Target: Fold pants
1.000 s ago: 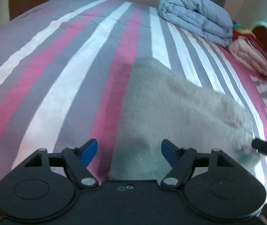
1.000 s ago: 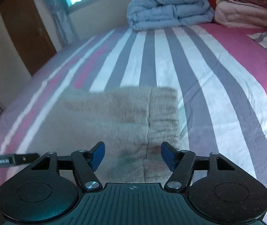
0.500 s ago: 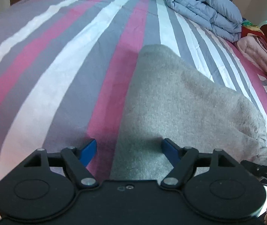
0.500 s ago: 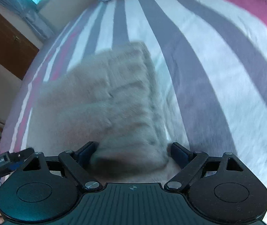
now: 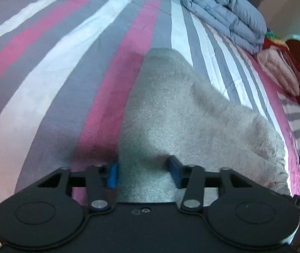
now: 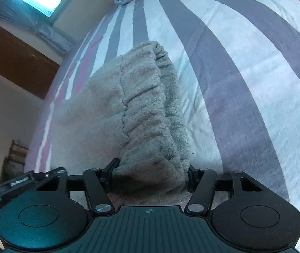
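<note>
Closing on the soft, floppy fleece pants (image 5: 192,113): left fingers (image 5: 116,174) pinch the hem, right fingers (image 6: 105,171) clamp the bunched waistband (image 6: 166,97).

Left gripper (image 5: 143,174): matte black plastic body, two round lobes either side, each with a shallow circular recess. Two black link arms pivot on silver screw heads just behind the fingers. Blue flat finger pads (image 5: 113,175) at the tips. Small round hole and ring mark on the body's centre front edge.

Right gripper (image 6: 150,174): same black two-lobe layout, same silver pivot screws, but the centre plate is ribbed with fine lengthwise grooves and carries a small crosshair mark at its front edge. Finger tips look dark here, colour hard to tell. Off its left lobe, the other unit's black bar with small white lettering, unreadable.
</note>
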Available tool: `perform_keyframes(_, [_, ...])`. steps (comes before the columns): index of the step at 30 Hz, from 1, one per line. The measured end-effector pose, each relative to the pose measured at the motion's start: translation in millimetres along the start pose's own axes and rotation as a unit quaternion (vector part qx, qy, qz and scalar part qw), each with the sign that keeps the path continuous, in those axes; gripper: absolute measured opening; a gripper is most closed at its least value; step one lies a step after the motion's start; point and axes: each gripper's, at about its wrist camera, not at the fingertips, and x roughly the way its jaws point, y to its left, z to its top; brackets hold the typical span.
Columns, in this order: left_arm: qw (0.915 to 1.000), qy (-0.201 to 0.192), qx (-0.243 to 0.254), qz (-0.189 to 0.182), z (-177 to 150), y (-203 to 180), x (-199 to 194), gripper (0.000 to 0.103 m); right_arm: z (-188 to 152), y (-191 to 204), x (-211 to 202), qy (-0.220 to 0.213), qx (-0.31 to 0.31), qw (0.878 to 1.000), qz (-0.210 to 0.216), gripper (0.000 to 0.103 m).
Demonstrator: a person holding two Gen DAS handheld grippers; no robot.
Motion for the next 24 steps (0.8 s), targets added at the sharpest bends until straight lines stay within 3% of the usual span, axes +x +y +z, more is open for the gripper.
perform_keyframes(3, [0.9997,-0.024,0.005,-0.004,1,-8,-14,0.017,-4,9,-14,-0.024,-0.012,1.0,0.011,0.051])
perform_keyframes(6, [0.9989,-0.041,0.023,0.0,2,-18,-24,0.014,-2,16,-21,-0.041,-0.026,0.999,0.018,0.05])
perform_keyframes(15, [0.997,-0.075,0.016,-0.015,8,-27,-49,0.013,9,34,-39,-0.075,-0.03,0.995,0.049,0.048])
perform_keyframes(24, [0.9923,-0.119,0.028,-0.02,47,-47,-59,0.013,38,71,-48,-0.124,-0.067,0.987,0.072,0.048])
